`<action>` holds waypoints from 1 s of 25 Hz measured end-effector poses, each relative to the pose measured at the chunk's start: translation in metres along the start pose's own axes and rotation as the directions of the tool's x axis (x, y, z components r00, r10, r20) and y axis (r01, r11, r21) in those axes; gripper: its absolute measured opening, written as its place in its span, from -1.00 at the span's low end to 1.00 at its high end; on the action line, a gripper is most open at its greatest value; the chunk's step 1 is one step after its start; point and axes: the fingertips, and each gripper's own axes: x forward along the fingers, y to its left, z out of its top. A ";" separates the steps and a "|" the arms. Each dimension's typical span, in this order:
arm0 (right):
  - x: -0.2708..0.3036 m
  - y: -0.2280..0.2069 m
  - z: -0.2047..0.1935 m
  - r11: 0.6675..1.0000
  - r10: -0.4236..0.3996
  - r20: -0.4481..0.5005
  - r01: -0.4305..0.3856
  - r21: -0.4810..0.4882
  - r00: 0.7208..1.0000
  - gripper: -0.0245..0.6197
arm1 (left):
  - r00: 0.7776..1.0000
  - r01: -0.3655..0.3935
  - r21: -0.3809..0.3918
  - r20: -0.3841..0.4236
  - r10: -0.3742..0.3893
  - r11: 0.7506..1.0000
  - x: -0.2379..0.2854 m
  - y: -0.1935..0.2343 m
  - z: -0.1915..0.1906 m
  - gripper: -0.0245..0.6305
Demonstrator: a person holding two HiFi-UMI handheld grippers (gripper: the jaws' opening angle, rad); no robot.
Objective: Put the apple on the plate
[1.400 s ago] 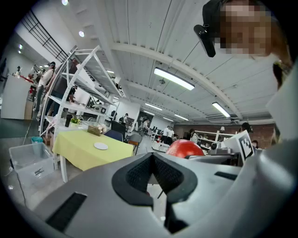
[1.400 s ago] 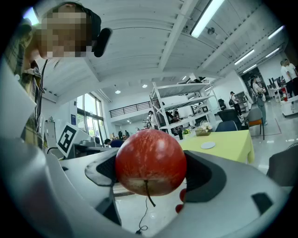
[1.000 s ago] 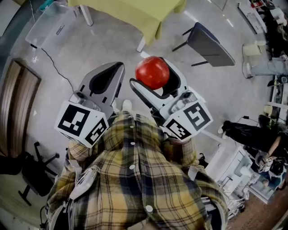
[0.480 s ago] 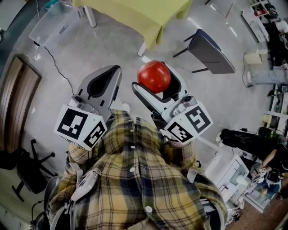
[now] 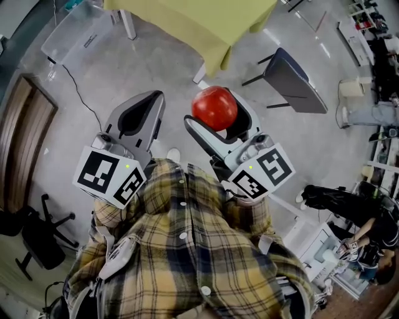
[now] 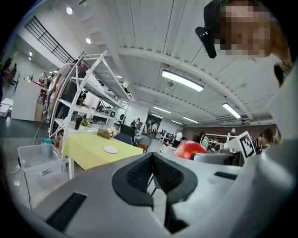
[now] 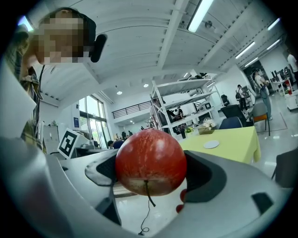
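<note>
A red apple (image 5: 214,108) is clamped between the jaws of my right gripper (image 5: 216,117), held up in front of the person's chest; in the right gripper view the apple (image 7: 150,161) fills the gap, stem end down. My left gripper (image 5: 141,116) hangs beside it on the left, shut and empty, its pads meeting at the tip (image 6: 152,163). A small white plate (image 6: 111,149) lies on the yellow-green table (image 5: 206,19) some way ahead. That plate (image 7: 211,144) also shows far off in the right gripper view. The head view does not show it.
A dark chair (image 5: 292,73) stands right of the table and a clear plastic bin (image 5: 73,32) sits on the floor to its left. A black office chair (image 5: 37,240) is at the lower left. White shelving (image 6: 86,93) rises behind the table. People and equipment crowd the right edge (image 5: 368,215).
The table and chair have slid slightly nearer and to the right in the head view. Both grippers keep their pose, the apple still gripped.
</note>
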 end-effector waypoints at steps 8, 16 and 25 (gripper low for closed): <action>0.090 -0.012 0.015 1.000 -0.023 -0.004 0.023 0.002 1.000 0.29 | 0.999 0.039 0.005 -0.013 -0.039 0.999 0.029 0.080 0.037 -0.91; 0.170 -0.021 0.038 0.997 -0.082 0.012 0.081 0.017 0.997 0.29 | 0.996 0.087 0.006 -0.035 -0.087 0.996 0.047 0.156 0.075 -0.91; 0.236 -0.024 0.035 0.988 -0.149 -0.006 0.149 0.038 0.989 0.29 | 0.989 0.129 -0.004 -0.069 -0.129 0.992 0.051 0.224 0.093 -0.91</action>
